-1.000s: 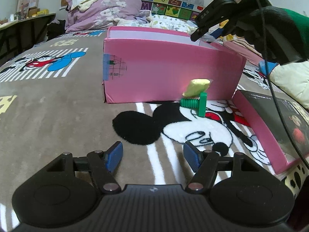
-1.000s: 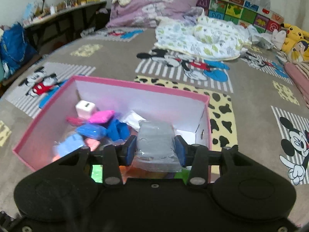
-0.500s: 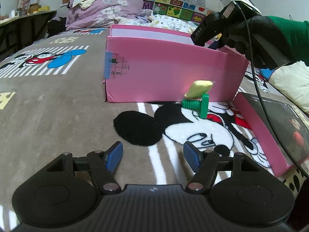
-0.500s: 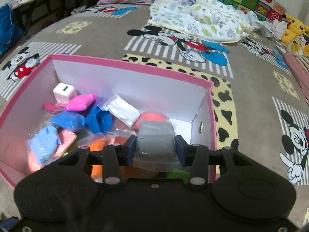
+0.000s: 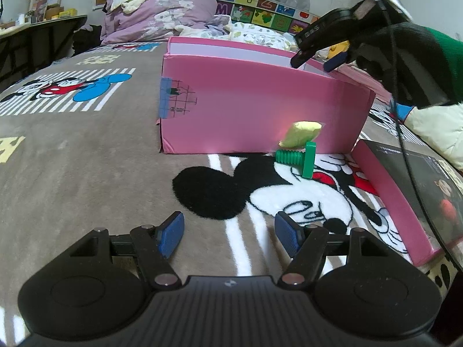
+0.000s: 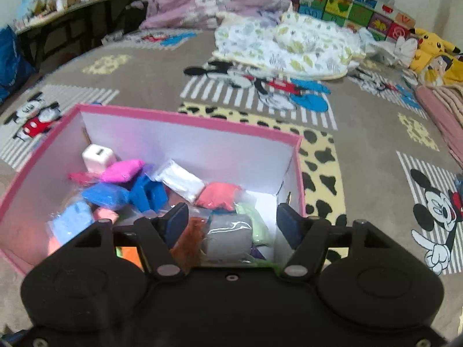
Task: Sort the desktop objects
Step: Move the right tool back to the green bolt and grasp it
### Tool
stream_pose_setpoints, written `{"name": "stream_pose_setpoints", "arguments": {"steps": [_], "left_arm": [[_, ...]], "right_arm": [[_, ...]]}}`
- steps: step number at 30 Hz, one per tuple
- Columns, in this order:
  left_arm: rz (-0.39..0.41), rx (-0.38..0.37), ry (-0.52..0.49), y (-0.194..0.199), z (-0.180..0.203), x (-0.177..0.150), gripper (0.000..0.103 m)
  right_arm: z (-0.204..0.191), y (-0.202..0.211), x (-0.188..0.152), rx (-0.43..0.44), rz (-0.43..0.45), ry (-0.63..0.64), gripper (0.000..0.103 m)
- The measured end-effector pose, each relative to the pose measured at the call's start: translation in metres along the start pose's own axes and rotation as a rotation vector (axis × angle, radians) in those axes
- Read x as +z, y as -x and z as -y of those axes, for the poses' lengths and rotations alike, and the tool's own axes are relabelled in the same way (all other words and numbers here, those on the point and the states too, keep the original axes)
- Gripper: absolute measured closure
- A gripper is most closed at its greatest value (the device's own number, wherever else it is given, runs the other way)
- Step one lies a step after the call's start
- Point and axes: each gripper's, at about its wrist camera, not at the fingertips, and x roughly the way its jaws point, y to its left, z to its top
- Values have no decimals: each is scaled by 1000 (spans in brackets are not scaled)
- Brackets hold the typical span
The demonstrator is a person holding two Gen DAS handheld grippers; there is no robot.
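Observation:
A pink box (image 6: 185, 117) stands on the Mickey Mouse carpet, filled with several coloured clay packets and a white cube (image 6: 97, 157). My right gripper (image 6: 231, 224) hovers over its near right corner with jaws opening. The grey packet (image 6: 228, 235) lies loose below them among the others, touching neither pad. In the left wrist view the same box (image 5: 260, 110) shows its pink side, with the right gripper (image 5: 318, 57) above its rim in a gloved hand. A yellow-green packet (image 5: 301, 137) and a green plastic bolt (image 5: 298, 159) lie at the box's foot. My left gripper (image 5: 228, 232) hangs open and empty above the carpet.
A pink-edged box lid (image 5: 405, 199) with a dark face lies to the right of the bolt. Bedding piles (image 6: 289, 46) and plush toys (image 6: 434, 55) sit at the carpet's far side. A dark desk (image 5: 34, 46) stands at the far left.
My right gripper's jaws have parted and the grey packet has dropped from between them into the pink box. The left gripper has stayed where it was.

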Motion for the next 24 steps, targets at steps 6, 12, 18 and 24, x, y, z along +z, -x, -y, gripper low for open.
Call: {"name": "stream_pose_setpoints", "arguments": {"steps": [6, 12, 18, 24], "left_arm": [[6, 5, 5, 1, -1, 0, 35], [8, 12, 9, 1, -2, 1, 35], [9, 18, 5, 1, -2, 1, 35], [5, 25, 0, 0, -2, 0, 35]], "right_arm": [[-3, 52, -19, 43, 142, -19, 36], [-17, 105, -60, 106, 239, -10, 36], [-37, 114, -107, 178, 215, 32, 36], [-45, 77, -135, 203, 144, 97, 36]]}}
